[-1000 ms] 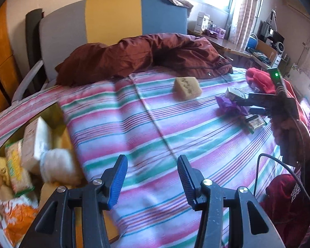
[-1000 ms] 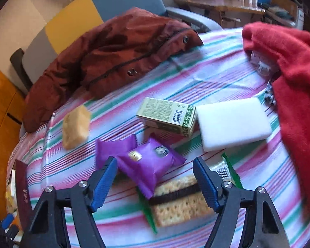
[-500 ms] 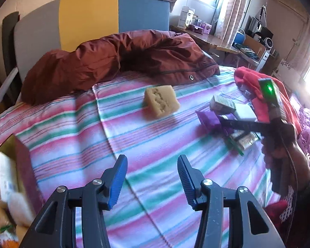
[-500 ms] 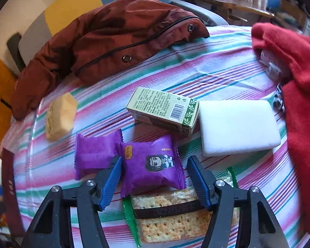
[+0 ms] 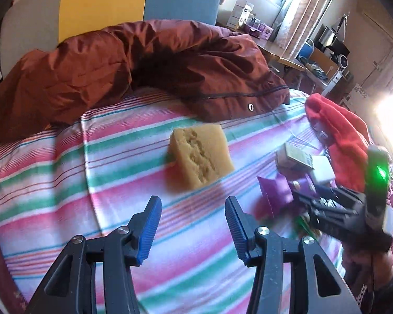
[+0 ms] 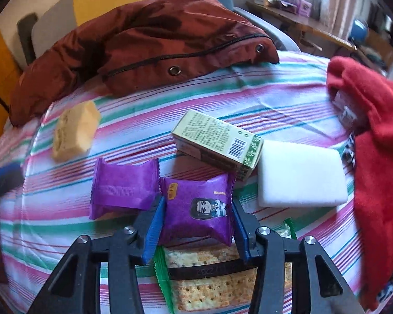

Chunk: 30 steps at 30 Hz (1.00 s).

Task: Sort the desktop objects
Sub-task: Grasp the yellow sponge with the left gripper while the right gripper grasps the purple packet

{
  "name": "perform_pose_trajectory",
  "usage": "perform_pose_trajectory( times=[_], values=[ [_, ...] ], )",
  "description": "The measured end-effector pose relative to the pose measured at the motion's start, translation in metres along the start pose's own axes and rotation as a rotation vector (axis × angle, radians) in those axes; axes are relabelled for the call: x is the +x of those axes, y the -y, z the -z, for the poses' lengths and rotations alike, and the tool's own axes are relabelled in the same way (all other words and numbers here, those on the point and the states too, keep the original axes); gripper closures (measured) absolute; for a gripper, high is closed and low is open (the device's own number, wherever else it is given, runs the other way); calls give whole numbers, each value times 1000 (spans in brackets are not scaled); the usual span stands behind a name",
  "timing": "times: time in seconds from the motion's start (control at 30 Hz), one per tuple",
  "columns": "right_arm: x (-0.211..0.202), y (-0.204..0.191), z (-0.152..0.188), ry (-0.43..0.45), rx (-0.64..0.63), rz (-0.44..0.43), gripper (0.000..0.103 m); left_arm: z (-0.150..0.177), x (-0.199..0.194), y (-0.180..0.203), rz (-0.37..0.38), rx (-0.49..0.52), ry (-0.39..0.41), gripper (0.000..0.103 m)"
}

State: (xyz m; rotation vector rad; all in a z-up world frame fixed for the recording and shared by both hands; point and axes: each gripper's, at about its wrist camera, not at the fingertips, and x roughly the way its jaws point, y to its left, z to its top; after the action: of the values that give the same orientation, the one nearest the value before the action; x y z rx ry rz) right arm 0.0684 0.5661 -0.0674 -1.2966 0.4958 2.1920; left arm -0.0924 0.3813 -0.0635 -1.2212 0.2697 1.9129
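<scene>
My right gripper (image 6: 196, 222) has just been closing, and its pads now press both sides of the purple packet (image 6: 199, 209). My left gripper (image 5: 194, 225) stands apart and empty, the sponge (image 5: 200, 159) lying just ahead of it on the striped cloth (image 5: 118, 162).

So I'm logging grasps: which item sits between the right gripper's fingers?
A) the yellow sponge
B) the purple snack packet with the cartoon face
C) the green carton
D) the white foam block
B: the right gripper has just been closing, its blue pads flanking the purple snack packet with the cartoon face.
</scene>
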Motion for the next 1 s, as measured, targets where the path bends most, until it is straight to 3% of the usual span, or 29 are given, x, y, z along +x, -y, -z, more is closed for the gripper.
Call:
perform_pose_trajectory(
  times=[0.13, 0.3, 0.37, 0.5, 0.57, 0.67, 0.77, 1.0],
  values=[
    [3, -4, -1, 1, -21, 14, 54, -15, 14, 2, 16, -32, -5, 51],
    [2, -1, 0, -2, -22, 14, 54, -34, 25, 14, 27, -36, 16, 38],
    [2, -3, -1, -4, -17, 12, 54, -40, 35, 19, -21, -16, 16, 35],
    [3, -3, -1, -4, -24, 14, 54, -45, 62, 17, -66, -13, -37, 36],
    [3, -3, -2, -4, -28, 15, 54, -44, 72, 9, -29, -38, -69, 32],
    [3, -3, -1, -3, -30, 15, 54, -44, 72, 7, -18, -21, -61, 34],
    [3, -3, -1, -1, -31, 18, 54, -43, 68, 6, -29, -18, -49, 44],
    [1, -2, -1, 6, -31, 13, 55, -31, 55, 7, -57, 12, -13, 46]
  ],
)
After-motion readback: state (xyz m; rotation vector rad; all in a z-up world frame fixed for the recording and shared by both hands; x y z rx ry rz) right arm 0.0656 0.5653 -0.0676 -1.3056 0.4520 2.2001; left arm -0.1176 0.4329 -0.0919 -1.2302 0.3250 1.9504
